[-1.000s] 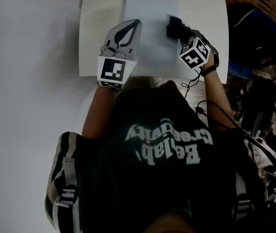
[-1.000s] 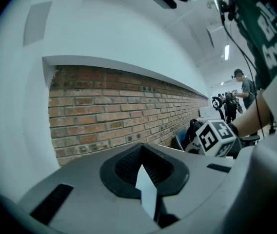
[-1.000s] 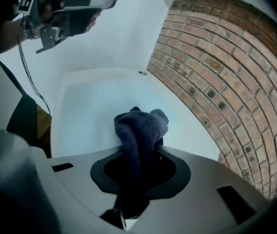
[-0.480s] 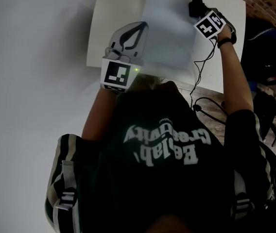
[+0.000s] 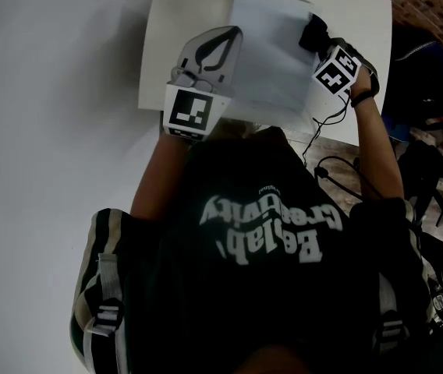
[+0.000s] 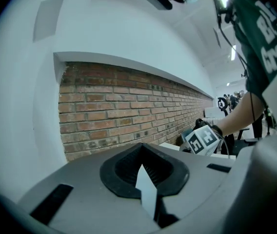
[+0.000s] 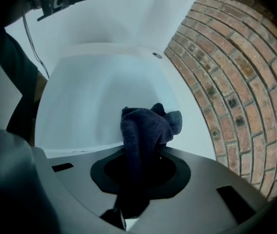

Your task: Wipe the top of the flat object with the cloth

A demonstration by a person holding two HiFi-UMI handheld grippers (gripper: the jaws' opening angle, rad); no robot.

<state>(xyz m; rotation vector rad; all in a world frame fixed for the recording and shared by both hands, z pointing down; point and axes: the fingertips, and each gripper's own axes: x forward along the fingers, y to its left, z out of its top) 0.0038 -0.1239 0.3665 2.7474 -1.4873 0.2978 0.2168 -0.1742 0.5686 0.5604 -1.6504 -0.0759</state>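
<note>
White table (image 5: 176, 29); right gripper (image 7: 142, 152) clamps cloth (image 7: 146, 126)

dark green tee (image 5: 260, 240), white lettering across front. short sleeves (image 5: 97, 287) striped pale and dark green. black band (image 5: 364, 92) on right wrist. left gripper (image 5: 225, 39): grey shell, black-rimmed teardrop opening, ribbed black lining inside, black-and-white left cube (image 5: 189, 111) with square marker. right gripper (image 5: 319, 47): same grey shell, black rim, right cube (image 5: 336, 70), thin black cable (image 5: 315, 127) hanging off it.

head view looks steeply down on the table (image 5: 176, 22); both gripper views face the brick wall (image 6: 109, 106).
</note>
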